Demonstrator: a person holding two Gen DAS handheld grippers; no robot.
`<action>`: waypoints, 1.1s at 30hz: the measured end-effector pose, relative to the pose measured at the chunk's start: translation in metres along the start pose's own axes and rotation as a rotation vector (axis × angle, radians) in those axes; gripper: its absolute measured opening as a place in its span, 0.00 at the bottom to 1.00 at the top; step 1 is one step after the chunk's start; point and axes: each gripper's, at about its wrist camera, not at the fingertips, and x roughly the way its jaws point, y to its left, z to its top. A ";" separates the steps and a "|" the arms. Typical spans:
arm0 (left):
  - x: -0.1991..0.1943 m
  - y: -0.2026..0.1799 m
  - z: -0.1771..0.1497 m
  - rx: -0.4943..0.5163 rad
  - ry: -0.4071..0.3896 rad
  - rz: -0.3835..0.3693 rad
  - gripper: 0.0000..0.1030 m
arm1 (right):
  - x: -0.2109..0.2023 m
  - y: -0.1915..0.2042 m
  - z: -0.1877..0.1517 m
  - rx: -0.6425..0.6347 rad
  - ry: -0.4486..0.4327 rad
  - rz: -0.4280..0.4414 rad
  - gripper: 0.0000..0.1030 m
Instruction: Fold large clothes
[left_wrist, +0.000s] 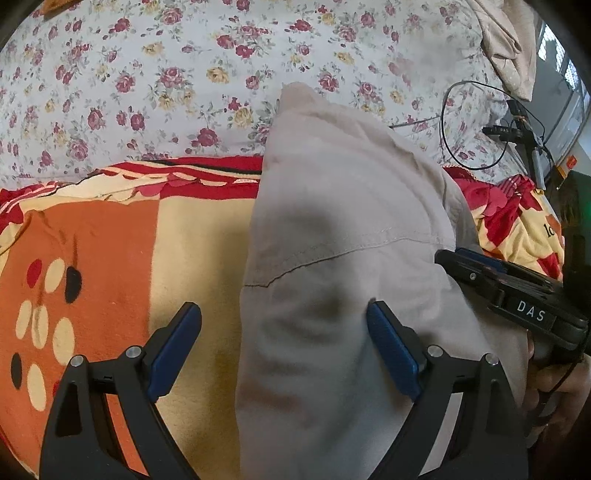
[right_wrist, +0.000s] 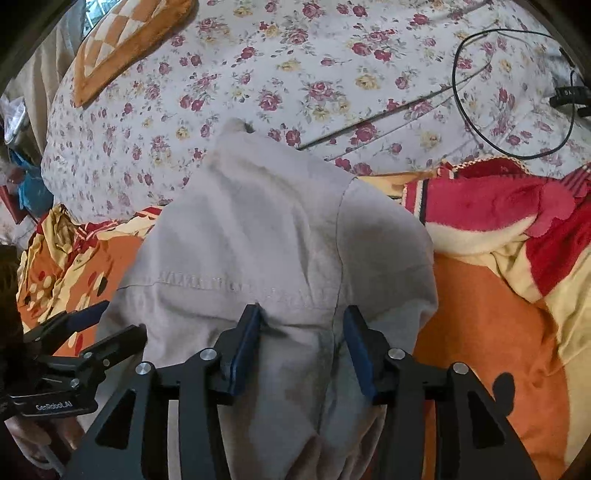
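The grey garment (left_wrist: 332, 229) lies in a long, narrowed strip on the orange blanket (left_wrist: 110, 251) on the bed, its far tip reaching onto the floral sheet (left_wrist: 147, 74), which looks like a half-done fold laid out so both ends can be reached. The left tool (left_wrist: 284, 332) stands wide open, one finger on the cloth and one over the blanket, holding nothing; the right tool (right_wrist: 301, 343) is partly open astride a ridge of cloth near a seam, likely set to pinch it. The garment's near end is cut off below both views, so what kind it is cannot be told
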 end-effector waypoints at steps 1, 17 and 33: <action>0.000 0.000 0.000 -0.001 0.001 -0.001 0.89 | -0.001 0.001 0.000 0.004 -0.002 0.000 0.47; 0.011 0.022 0.012 -0.067 0.110 -0.264 0.89 | -0.027 -0.064 -0.013 0.244 -0.056 0.248 0.81; 0.051 0.033 0.041 -0.064 0.230 -0.443 0.90 | 0.024 -0.051 -0.003 0.226 0.029 0.430 0.85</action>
